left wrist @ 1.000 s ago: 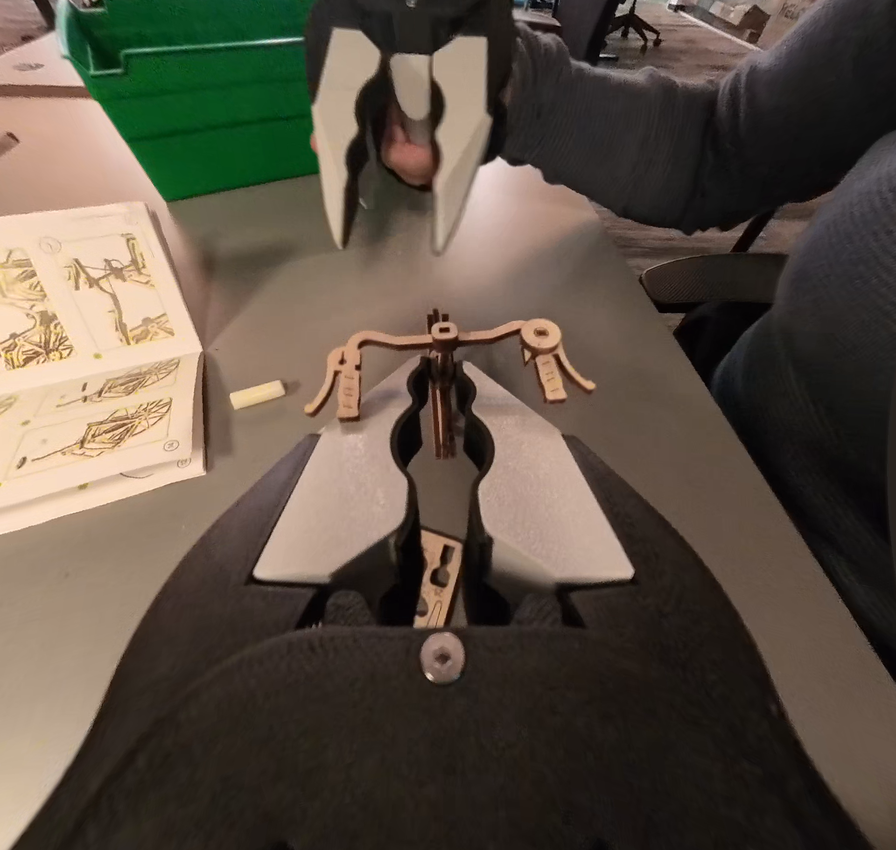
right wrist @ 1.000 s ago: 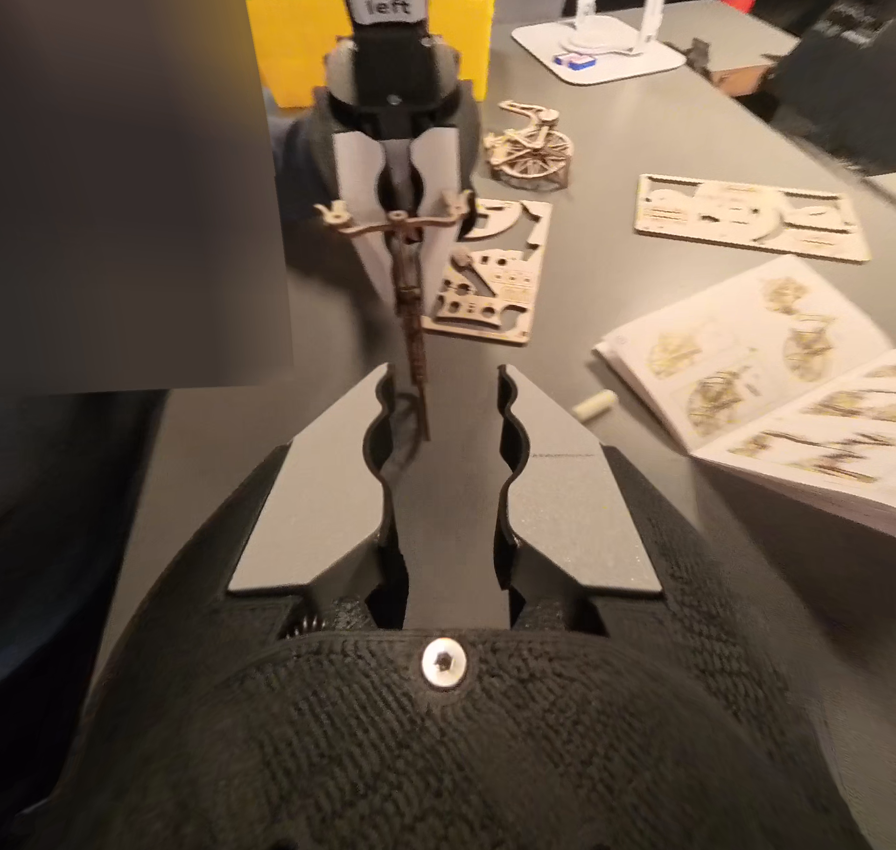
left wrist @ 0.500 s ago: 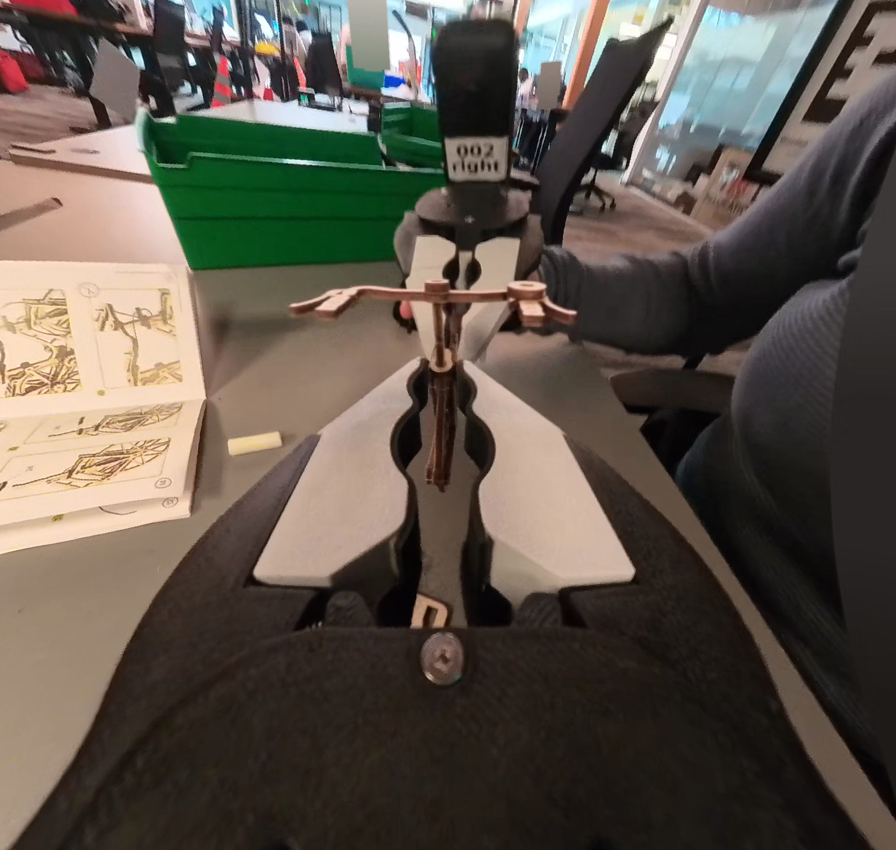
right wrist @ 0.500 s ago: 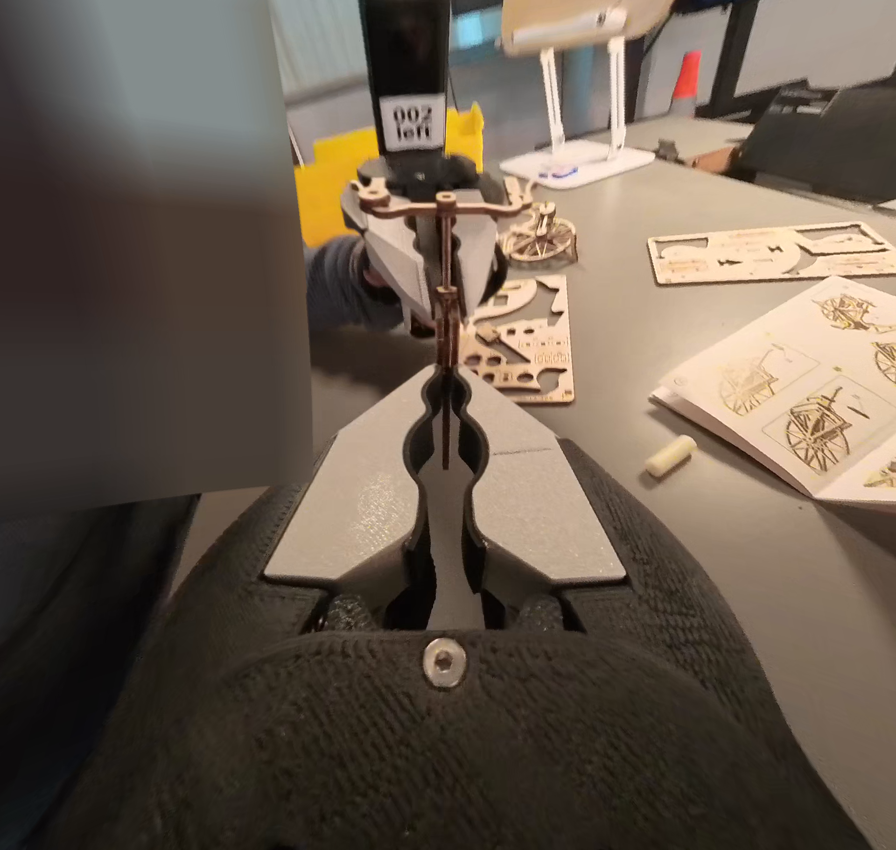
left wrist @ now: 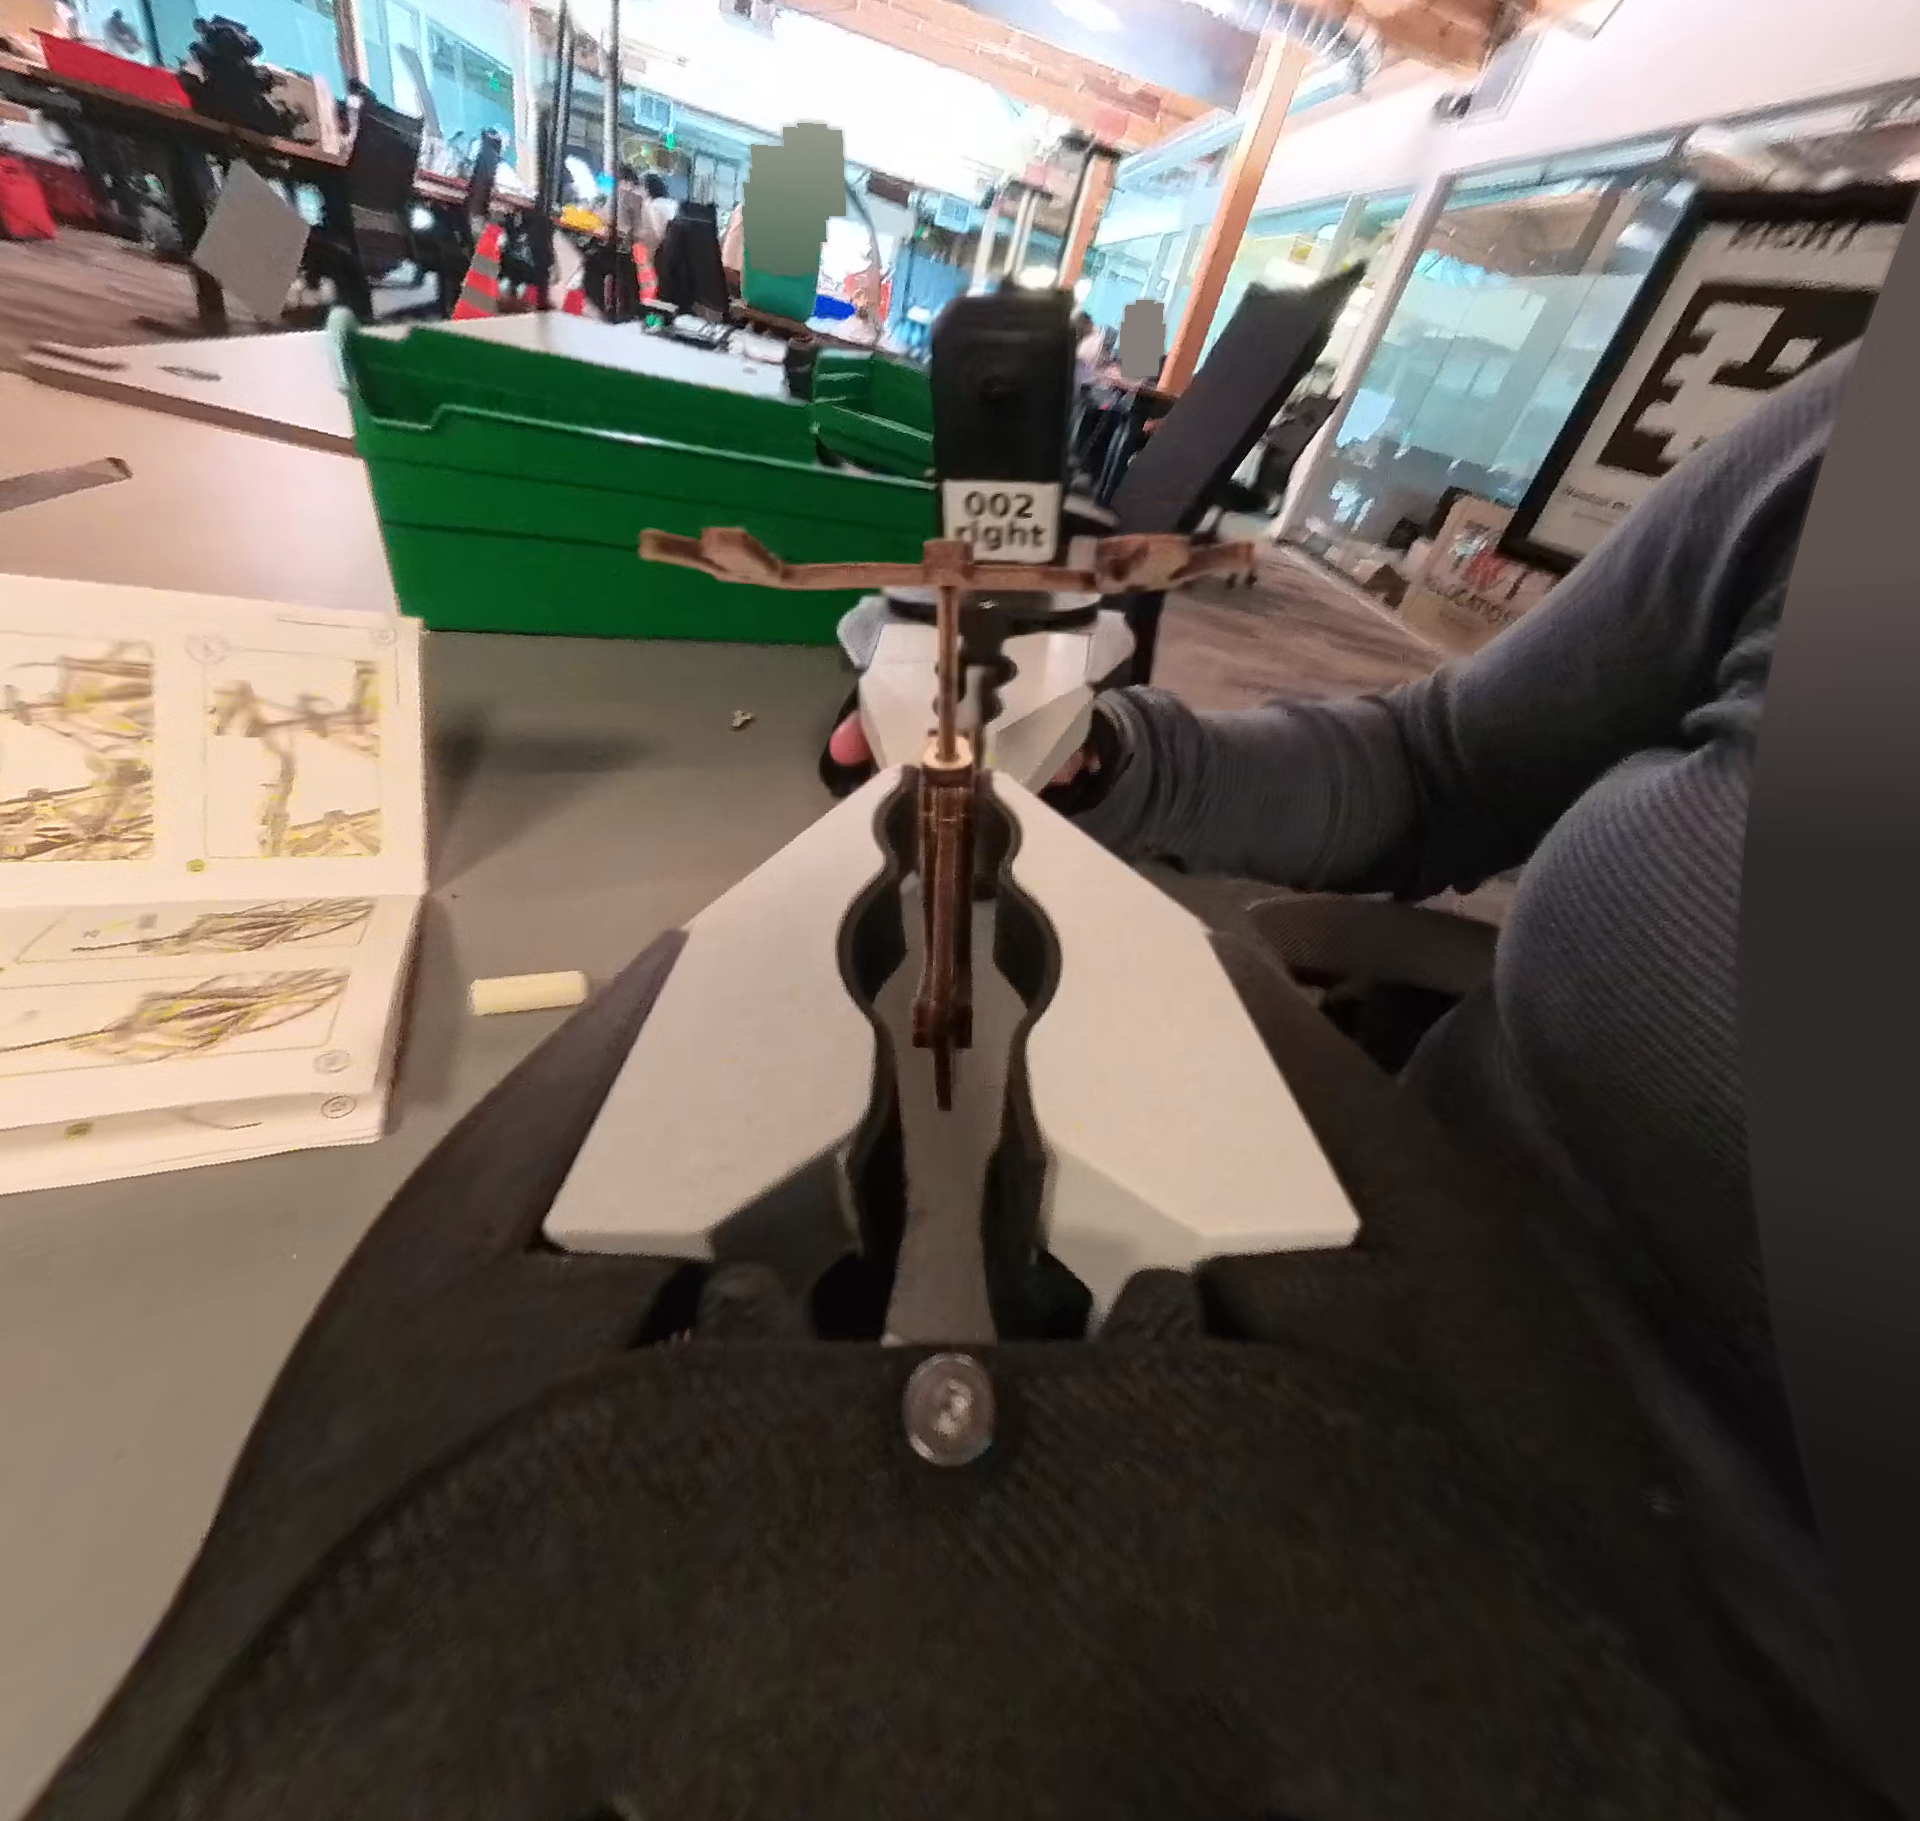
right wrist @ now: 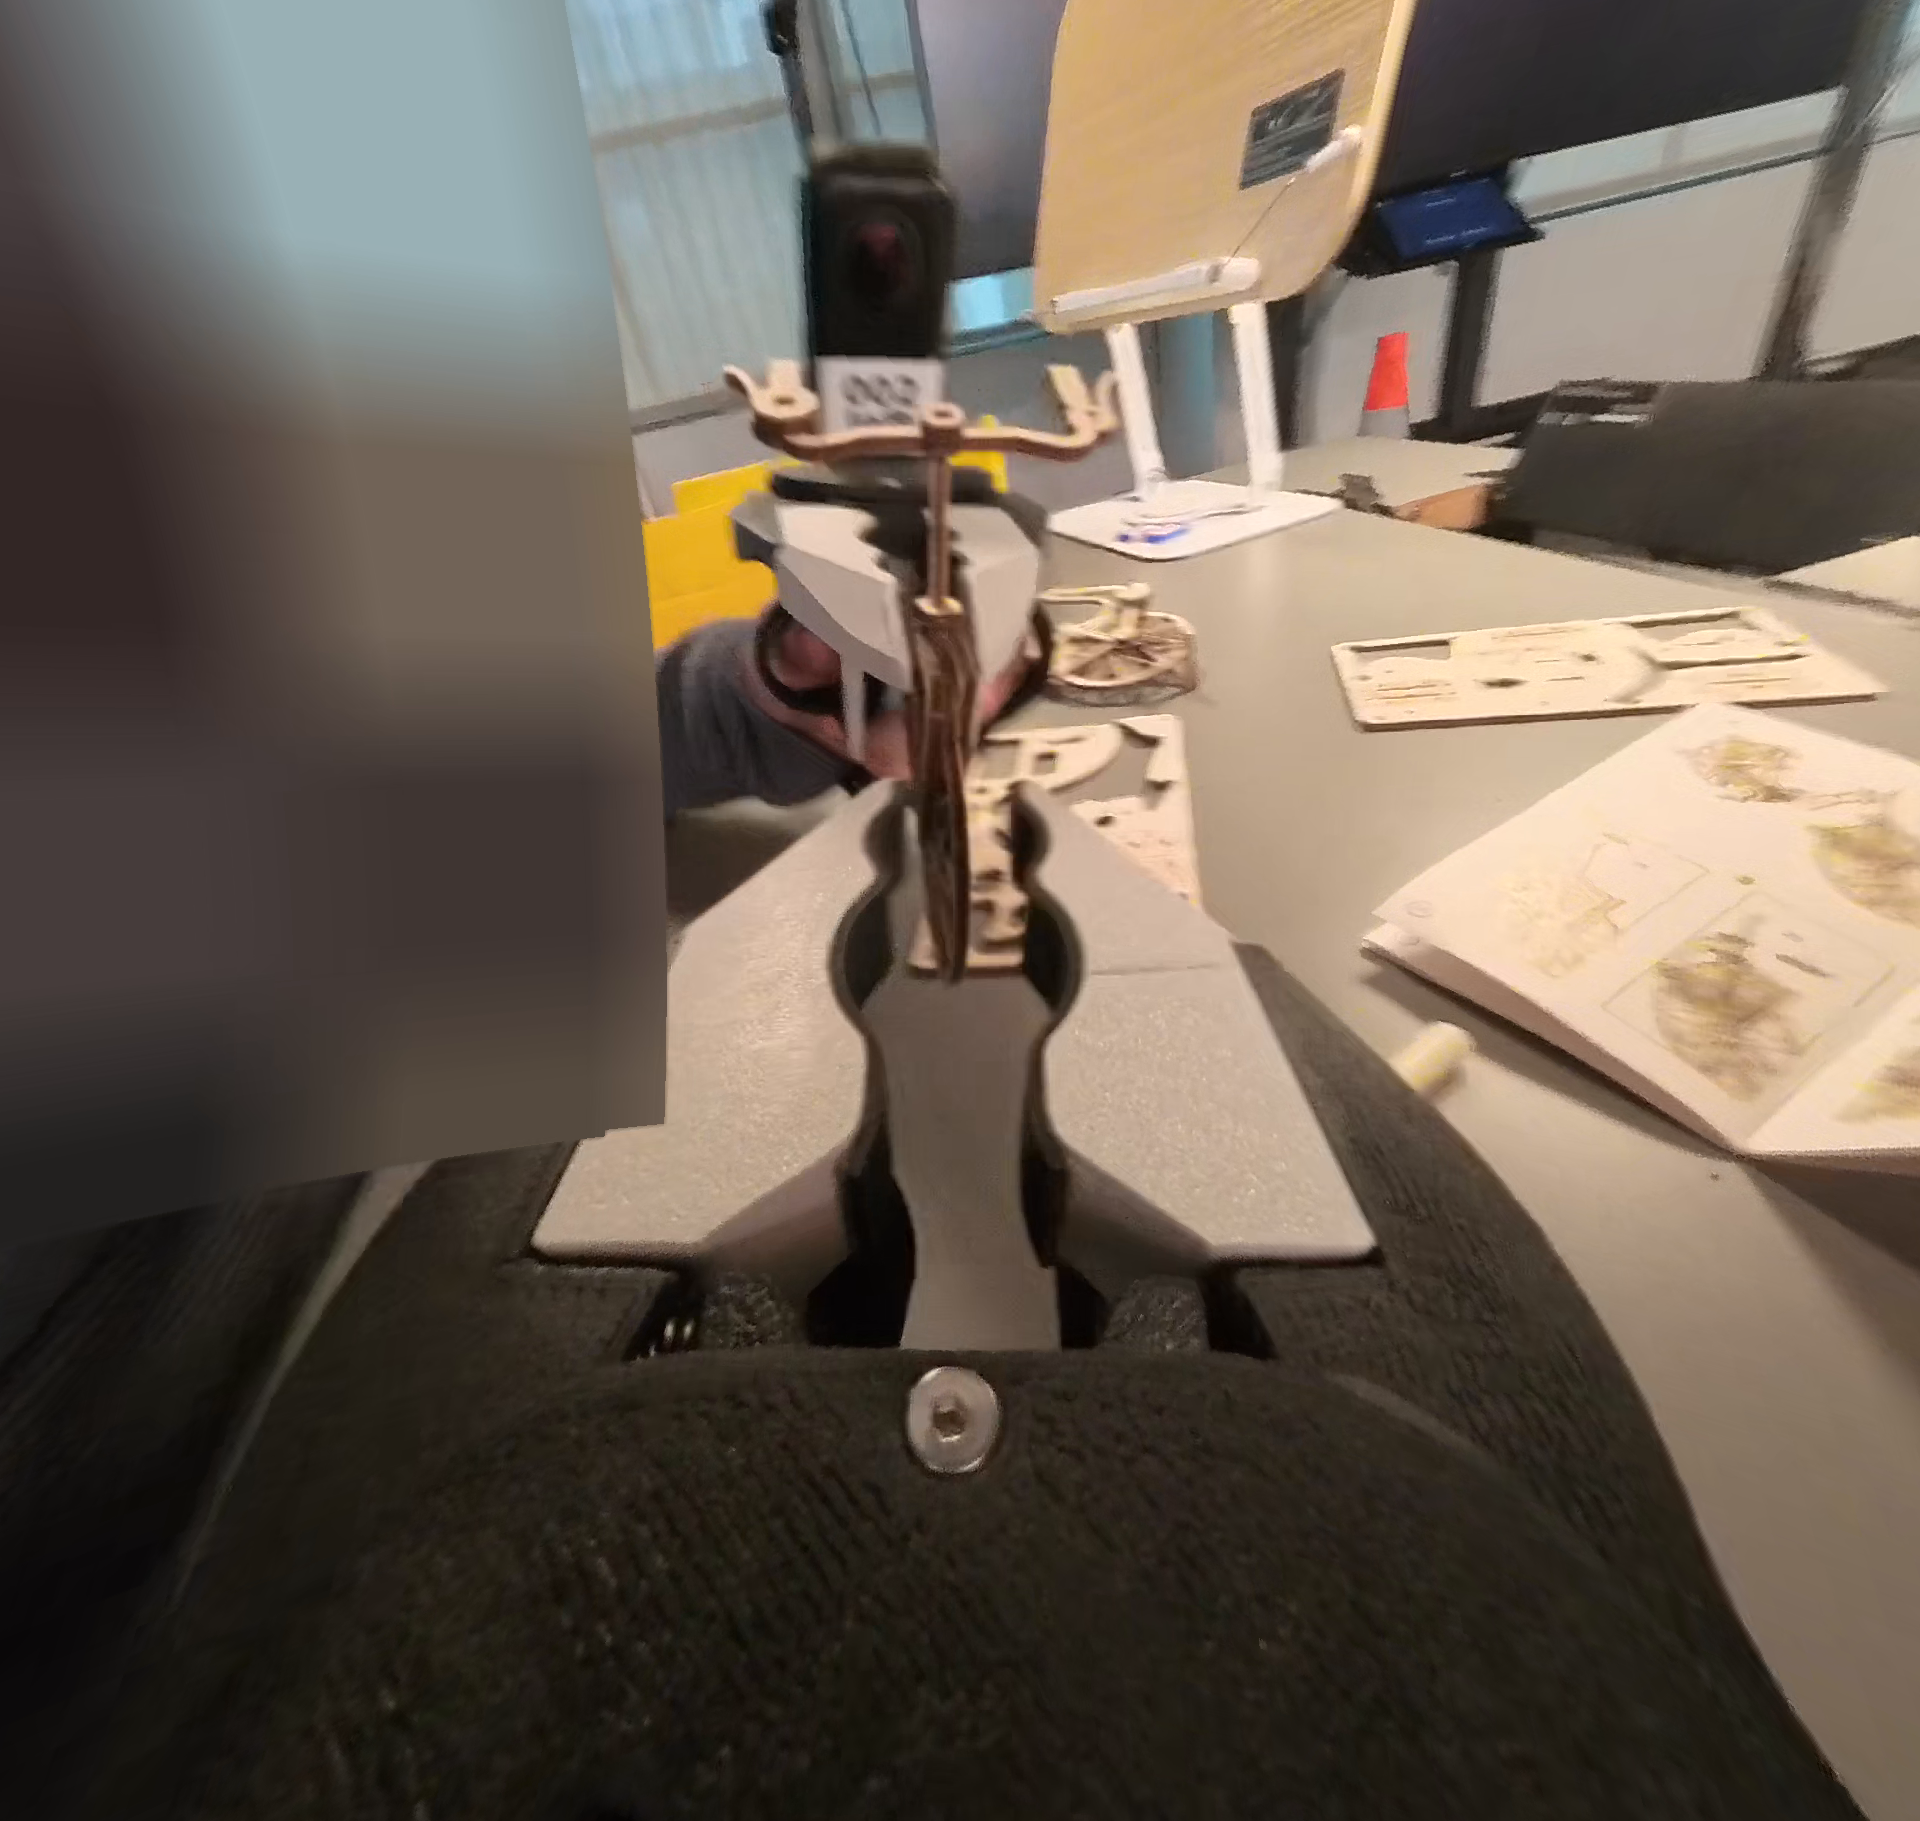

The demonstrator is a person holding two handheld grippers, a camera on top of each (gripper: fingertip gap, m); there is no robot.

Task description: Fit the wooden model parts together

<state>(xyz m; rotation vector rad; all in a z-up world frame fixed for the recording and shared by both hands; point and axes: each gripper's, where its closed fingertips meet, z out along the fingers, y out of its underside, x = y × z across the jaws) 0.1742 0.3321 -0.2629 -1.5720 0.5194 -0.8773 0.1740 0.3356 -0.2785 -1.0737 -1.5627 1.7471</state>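
Observation:
A wooden handlebar-and-fork assembly (left wrist: pixel 943 898) stands upright between my two grippers, with its handlebar (left wrist: pixel 935 566) on top. My left gripper (left wrist: pixel 948 786) is shut on its stem. In the right wrist view the assembly (right wrist: pixel 940 836) reaches down between the tips of my right gripper (right wrist: pixel 961 803). Those jaws stand narrowly apart, and a gap shows on the fork's right side. The two grippers face each other almost tip to tip: the right one (left wrist: pixel 982 706) shows behind the stem, and the left one (right wrist: pixel 904 587) shows beyond the fork.
An open instruction booklet (left wrist: pixel 187 888) (right wrist: pixel 1714 930) and a small pale stick (left wrist: pixel 528 992) lie on the grey table. Stacked green bins (left wrist: pixel 582 504) stand behind. Wooden part sheets (right wrist: pixel 1590 665), a built wooden wheel (right wrist: pixel 1117 644) and a yellow bin (right wrist: pixel 696 566) sit beyond. A person's sleeve (left wrist: pixel 1455 763) is at the right. The right tips stand about 11 centimeters off the small pale stick (left wrist: pixel 528 992).
My left gripper has tilted up from looking down at the table to level, keeping the assembly. My right gripper came down from above to face it, and its wide jaws narrowed around the fork.

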